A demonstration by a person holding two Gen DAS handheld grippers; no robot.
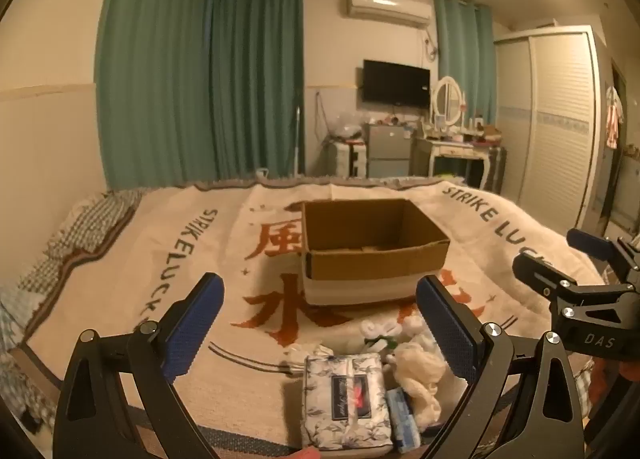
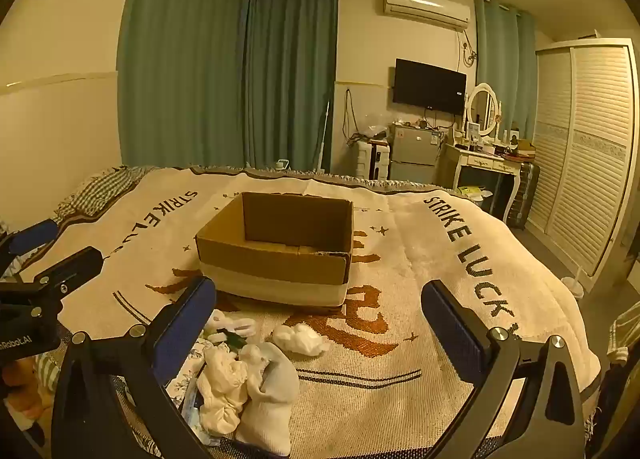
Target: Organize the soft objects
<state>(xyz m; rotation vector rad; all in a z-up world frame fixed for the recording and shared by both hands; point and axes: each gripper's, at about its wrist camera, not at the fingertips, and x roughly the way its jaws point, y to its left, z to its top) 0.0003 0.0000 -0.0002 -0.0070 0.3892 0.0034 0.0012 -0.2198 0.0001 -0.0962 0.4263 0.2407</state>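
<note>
Altogether one cardboard box (image 2: 280, 247), one tissue pack (image 1: 346, 403), two spread grippers (image 1: 320, 323) (image 2: 320, 323)

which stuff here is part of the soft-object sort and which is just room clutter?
Job:
cardboard box, open
floral tissue pack
cream cloth bundle
grey-white sock
white wad
left gripper and right gripper, both open, holding nothing

Clutter:
TV
vanity mirror
wardrobe
mini fridge

A brown cardboard box (image 2: 276, 251) with a white lower band sits on a cream blanket (image 2: 420, 267) printed with rust-orange characters and dark lettering, near a blue-and-white floral tissue pack (image 1: 346, 399), white socks (image 2: 248, 383) and teal curtains (image 2: 224, 71).
</note>
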